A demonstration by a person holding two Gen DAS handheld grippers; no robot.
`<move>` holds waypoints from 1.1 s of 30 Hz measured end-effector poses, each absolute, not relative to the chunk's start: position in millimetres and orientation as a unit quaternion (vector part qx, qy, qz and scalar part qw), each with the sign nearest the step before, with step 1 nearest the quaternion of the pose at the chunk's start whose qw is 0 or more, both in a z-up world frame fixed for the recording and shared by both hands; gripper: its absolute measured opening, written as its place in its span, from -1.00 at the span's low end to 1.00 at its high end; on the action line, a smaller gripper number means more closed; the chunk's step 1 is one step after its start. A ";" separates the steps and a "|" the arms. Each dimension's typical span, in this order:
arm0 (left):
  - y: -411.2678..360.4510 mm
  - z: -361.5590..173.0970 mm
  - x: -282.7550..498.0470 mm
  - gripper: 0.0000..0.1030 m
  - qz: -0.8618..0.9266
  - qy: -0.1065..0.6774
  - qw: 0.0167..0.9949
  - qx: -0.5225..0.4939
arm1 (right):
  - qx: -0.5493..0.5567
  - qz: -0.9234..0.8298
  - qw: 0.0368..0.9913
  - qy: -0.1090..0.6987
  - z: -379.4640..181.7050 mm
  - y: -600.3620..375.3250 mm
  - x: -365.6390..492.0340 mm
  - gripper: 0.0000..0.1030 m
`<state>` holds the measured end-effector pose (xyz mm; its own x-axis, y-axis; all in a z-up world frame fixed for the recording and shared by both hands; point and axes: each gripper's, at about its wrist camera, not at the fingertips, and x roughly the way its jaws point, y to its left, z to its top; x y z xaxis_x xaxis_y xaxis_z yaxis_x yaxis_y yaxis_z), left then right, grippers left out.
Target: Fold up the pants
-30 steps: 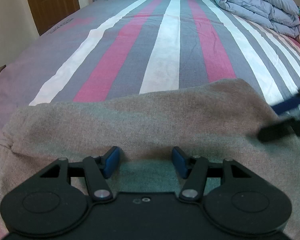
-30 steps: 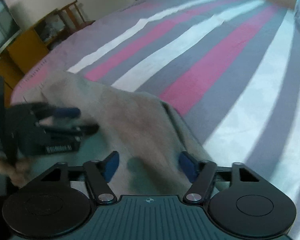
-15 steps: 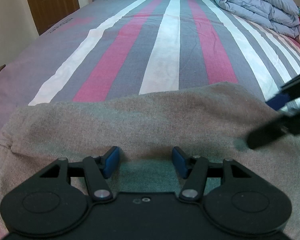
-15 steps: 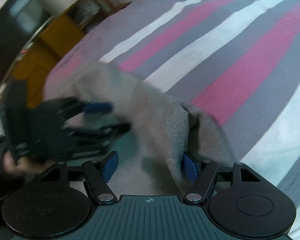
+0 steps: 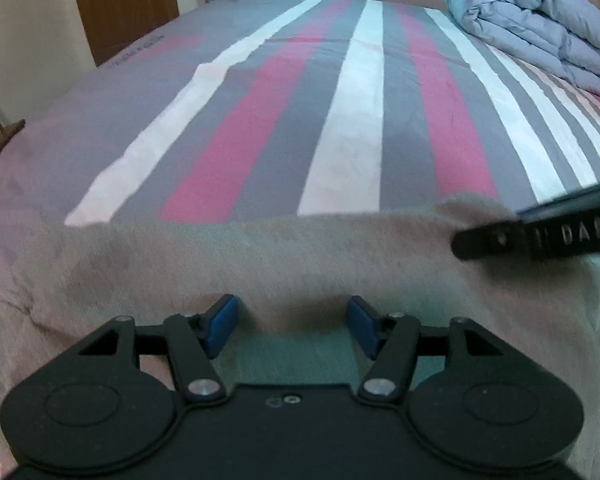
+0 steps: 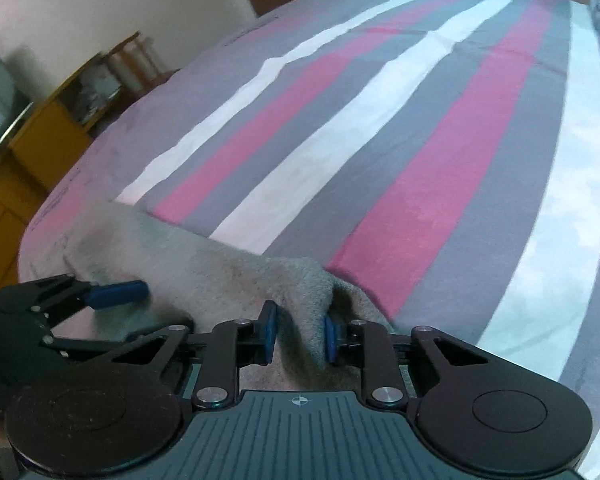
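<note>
- Right gripper (image 6: 298,338): jaws closing on a raised fold of the grey pants (image 6: 228,272), cloth between the pads.
- Left gripper (image 5: 290,326): jaws apart, opening slightly, over flat cloth, gripping nothing.
- Pants lie along the near edge of the striped bed (image 5: 352,120).

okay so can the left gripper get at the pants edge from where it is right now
Probably yes. The left gripper hangs over the pants with fabric between its parted blue fingers, nothing blocking. The right gripper is closing on a raised fold off to the side.
</note>
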<state>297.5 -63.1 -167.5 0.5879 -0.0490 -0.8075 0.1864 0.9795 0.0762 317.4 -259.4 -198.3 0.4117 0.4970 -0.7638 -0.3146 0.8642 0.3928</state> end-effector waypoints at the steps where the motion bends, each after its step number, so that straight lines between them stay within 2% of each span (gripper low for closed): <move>1: -62.7 -164.8 300.1 0.04 -0.060 0.447 0.889 0.076 | 0.093 0.238 0.836 0.485 -199.1 -258.5 316.5 -0.54; 5: -61.1 -160.6 318.4 0.08 -0.032 0.435 0.895 0.093 | 0.089 0.238 0.832 0.493 -197.2 -253.7 315.5 -0.52; 7: -56.4 -171.9 328.9 0.11 -0.034 0.463 0.882 0.081 | 0.119 0.243 0.823 0.500 -195.2 -258.4 317.5 -0.33; 11: -58.1 -179.5 324.1 0.14 -0.037 0.456 0.885 0.093 | 0.147 0.239 0.819 0.500 -196.8 -262.9 321.6 -0.32; 12: -59.0 -180.6 322.5 0.14 -0.037 0.454 0.885 0.097 | 0.150 0.235 0.821 0.498 -197.0 -264.0 321.3 -0.33; 15: -61.0 -181.3 321.2 0.14 -0.037 0.452 0.886 0.100 | 0.126 0.199 0.847 0.477 -190.6 -264.9 318.6 -0.66; 20: -61.7 -181.4 322.7 0.14 -0.039 0.450 0.886 0.106 | 0.056 0.187 0.860 0.471 -187.3 -247.0 318.4 -0.66; 25: -62.2 -182.5 322.5 0.14 -0.042 0.447 0.886 0.113 | 0.027 0.154 0.874 0.460 -188.9 -242.1 320.8 -0.66; 28: -64.0 -182.0 322.3 0.21 -0.038 0.444 0.887 0.120 | 0.021 0.105 0.885 0.453 -188.6 -252.8 322.7 -0.73; 30: -64.1 -180.6 321.6 0.23 -0.036 0.441 0.889 0.118 | 0.038 0.117 0.887 0.444 -180.2 -255.7 314.3 -0.73; 33: -60.3 -171.5 314.6 0.22 -0.032 0.439 0.891 0.109 | 0.006 0.144 0.892 0.427 -164.3 -241.7 287.4 -0.72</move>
<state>314.6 -60.3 -171.5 0.6131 0.0377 -0.7891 0.1535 0.9742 0.1657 287.4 -241.7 -164.3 0.5931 0.2628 -0.7610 -0.2525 0.9582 0.1341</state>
